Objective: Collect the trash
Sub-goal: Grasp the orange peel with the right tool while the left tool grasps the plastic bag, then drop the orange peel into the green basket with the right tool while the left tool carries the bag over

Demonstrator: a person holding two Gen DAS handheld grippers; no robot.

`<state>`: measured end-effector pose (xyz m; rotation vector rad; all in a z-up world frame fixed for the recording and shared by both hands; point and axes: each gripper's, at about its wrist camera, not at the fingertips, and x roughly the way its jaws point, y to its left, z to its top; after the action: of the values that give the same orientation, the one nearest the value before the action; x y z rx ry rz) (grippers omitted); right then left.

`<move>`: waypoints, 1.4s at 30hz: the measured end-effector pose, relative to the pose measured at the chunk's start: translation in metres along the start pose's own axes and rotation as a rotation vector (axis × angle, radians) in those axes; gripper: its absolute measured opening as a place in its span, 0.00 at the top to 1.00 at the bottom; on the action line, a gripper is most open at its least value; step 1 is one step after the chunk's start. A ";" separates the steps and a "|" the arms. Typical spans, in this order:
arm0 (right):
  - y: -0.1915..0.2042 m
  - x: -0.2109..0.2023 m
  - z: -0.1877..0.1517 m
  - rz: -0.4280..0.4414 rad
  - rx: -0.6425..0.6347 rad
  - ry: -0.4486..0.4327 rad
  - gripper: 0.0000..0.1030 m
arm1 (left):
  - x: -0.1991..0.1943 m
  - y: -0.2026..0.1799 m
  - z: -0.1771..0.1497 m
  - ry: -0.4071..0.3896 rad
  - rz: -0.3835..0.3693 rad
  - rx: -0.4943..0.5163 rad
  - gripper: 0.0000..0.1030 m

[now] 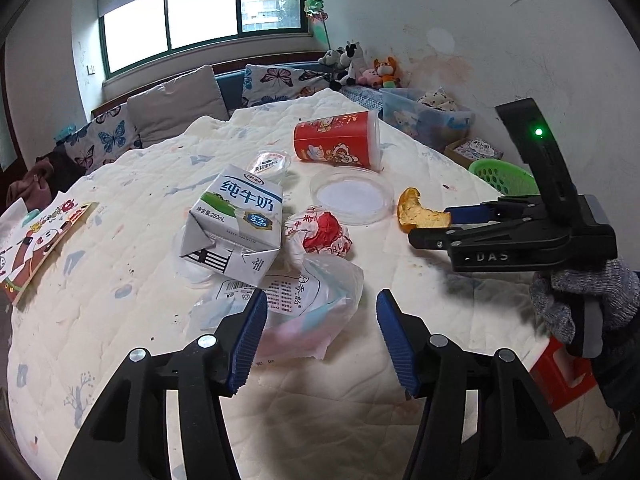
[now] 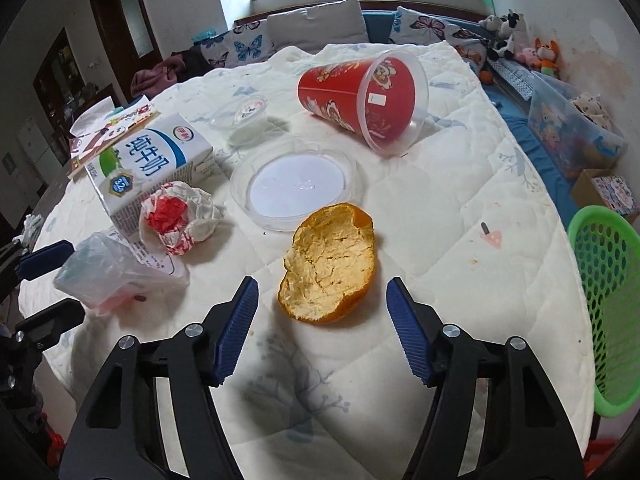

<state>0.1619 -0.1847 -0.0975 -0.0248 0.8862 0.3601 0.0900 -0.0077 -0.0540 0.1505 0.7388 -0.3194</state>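
Scattered across a quilt-covered table [image 2: 460,216]: a torn orange peel [image 2: 330,266], lying pith-up near the right edge, framed between the spread, empty fingers of the right claw [image 2: 322,308]. Judged light, limp and slightly curled, likely to fold under pressure; best pinched across its raised near rim rather than flat from above.

Further left, released and holding nothing, the left claw [image 1: 322,334], hovering just over a crumpled clear plastic bag [image 1: 304,300] — thin, slippery, apt to slide unless bunched at a fold. Just beyond it, a 250 mL milk carton [image 1: 232,224] on its side, flaps unfolded, probably empty and easily crushed. Beside that, a balled red-and-white paper wrapper [image 1: 322,234], soft and nearly weightless.

Toward the far side, a red printed plastic cup [image 2: 362,98] tipped over, mouth facing right, nothing visible inside. Near it, a clear round lid [image 2: 298,182] lying flat and apparently bare, and a small clear jelly cup [image 2: 246,114], contents impossible to tell.

Off the table's right edge, a green perforated basket [image 2: 612,320], presumably the bin for the haul; interior mostly out of sight.
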 end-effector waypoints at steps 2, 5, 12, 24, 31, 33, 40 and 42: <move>0.001 0.005 0.001 -0.009 0.000 0.009 0.41 | 0.003 0.000 0.000 0.003 0.003 0.002 0.47; 0.004 0.010 0.001 -0.043 -0.010 0.013 0.44 | 0.007 0.000 0.001 0.006 0.017 0.006 0.49; 0.007 0.011 0.001 -0.101 -0.048 0.007 0.55 | 0.013 -0.005 0.001 0.024 0.011 0.019 0.77; -0.005 -0.020 -0.006 -0.034 -0.006 -0.031 0.61 | -0.015 -0.002 0.004 0.014 -0.086 -0.019 0.95; -0.016 -0.048 -0.013 -0.017 0.008 -0.065 0.61 | -0.042 0.004 0.006 0.026 -0.205 -0.081 0.95; -0.019 -0.056 -0.016 -0.016 0.017 -0.077 0.61 | -0.051 0.001 0.009 0.013 -0.224 -0.075 0.95; -0.057 -0.084 -0.023 -0.045 0.109 -0.116 0.61 | -0.055 -0.020 0.036 -0.027 -0.297 -0.049 0.95; -0.077 -0.094 -0.026 -0.075 0.144 -0.126 0.61 | -0.049 -0.029 0.048 -0.032 -0.321 -0.040 0.95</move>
<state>0.1125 -0.2891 -0.0525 0.0966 0.7820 0.2243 0.0762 -0.0353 0.0139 -0.0118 0.7372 -0.6105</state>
